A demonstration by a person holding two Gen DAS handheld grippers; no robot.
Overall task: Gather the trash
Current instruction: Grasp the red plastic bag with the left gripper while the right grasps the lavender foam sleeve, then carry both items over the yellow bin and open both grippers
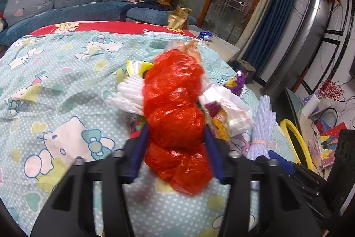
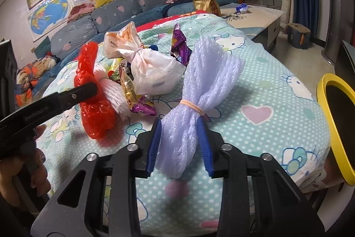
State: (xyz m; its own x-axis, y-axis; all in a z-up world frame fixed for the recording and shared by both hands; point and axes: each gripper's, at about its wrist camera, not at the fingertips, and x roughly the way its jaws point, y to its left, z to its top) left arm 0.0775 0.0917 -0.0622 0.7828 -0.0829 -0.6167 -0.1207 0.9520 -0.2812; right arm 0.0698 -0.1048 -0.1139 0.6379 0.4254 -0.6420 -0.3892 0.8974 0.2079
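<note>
Red crinkled plastic film, twisted into a lumpy bag (image 1: 175, 123), fills the centre of the left wrist view; the left gripper (image 1: 176, 139) has its blue jaws pressed against both sides of it, so it is gripped. In the right wrist view, the right gripper (image 2: 179, 134) has its jaws closed on a pale lilac foam net bundle (image 2: 199, 86), just below the beige elastic band (image 2: 192, 107) that cinches its waist. Both items rest on the mint polka-dot cartoon-cat bedsheet (image 2: 277, 103).

Beyond them, at frame centre, the remaining litter forms a loose heap: a knotted white plastic bag (image 2: 153, 72), a white foam net sleeve (image 1: 128, 94) and purple snack wrappers (image 2: 179, 46). A yellow-rimmed bin (image 2: 332, 121) stands at the right edge of the frame, beside the bed.

Step in hand, as judged: grasp completed on two items. The next move calls for lifting both clear of the heap without snagging neighbours, then carrying them rightward over the bin opening before release.
</note>
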